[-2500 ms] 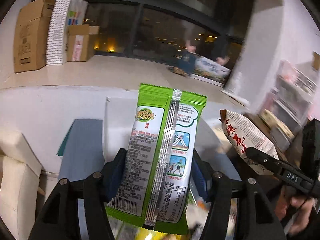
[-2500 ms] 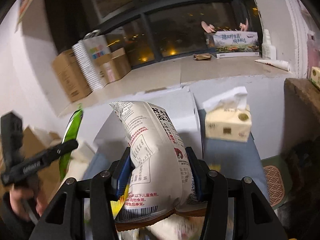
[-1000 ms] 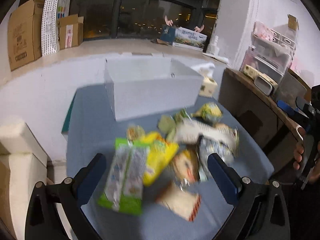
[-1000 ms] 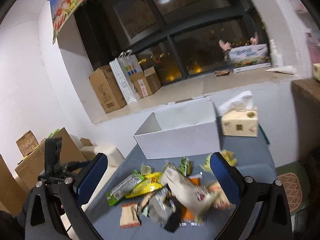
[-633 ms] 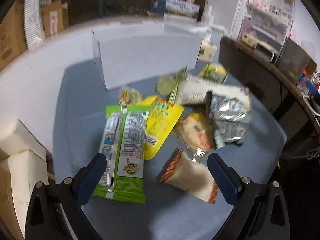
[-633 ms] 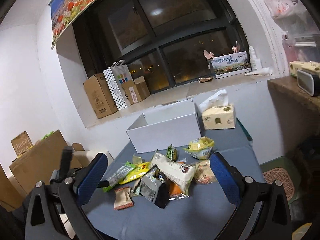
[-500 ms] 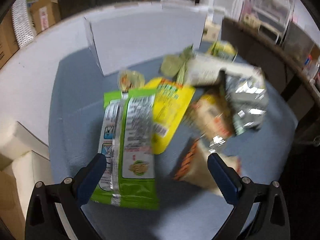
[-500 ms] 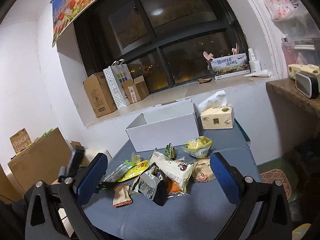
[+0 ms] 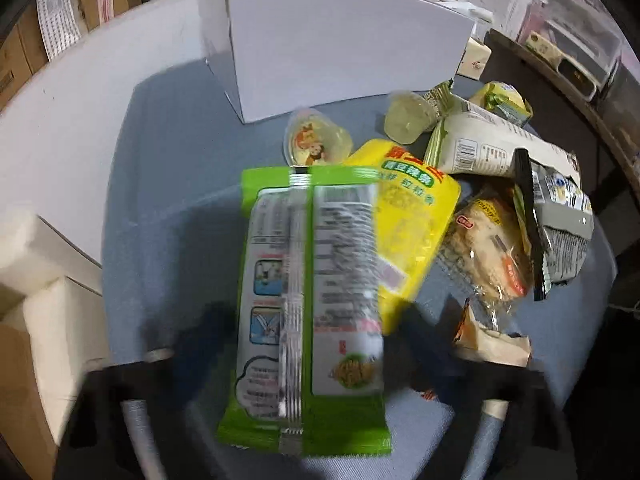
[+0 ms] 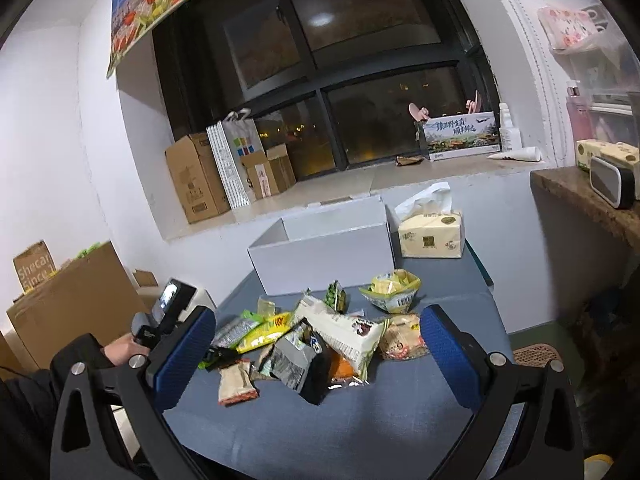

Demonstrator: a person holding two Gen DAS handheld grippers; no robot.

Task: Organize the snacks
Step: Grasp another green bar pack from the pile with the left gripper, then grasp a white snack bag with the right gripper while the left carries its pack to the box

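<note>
Left gripper point(image 9: 310, 344) jaws just closing around the green packet point(image 9: 308, 304), which lies lengthwise between the blurred fingers; contact looks likely, can't confirm. Right gripper point(image 10: 316, 344) jaws wide open, nothing between them, hanging above the table's near edge. White box point(image 10: 324, 256) sits at the blue table's point(image 10: 360, 432) far edge. Snack pile mid-table. Green packet lies back-up at the pile's left side: silver seam, small print, overlapping yellow packet point(image 9: 412, 216). Print unreadable.
</note>
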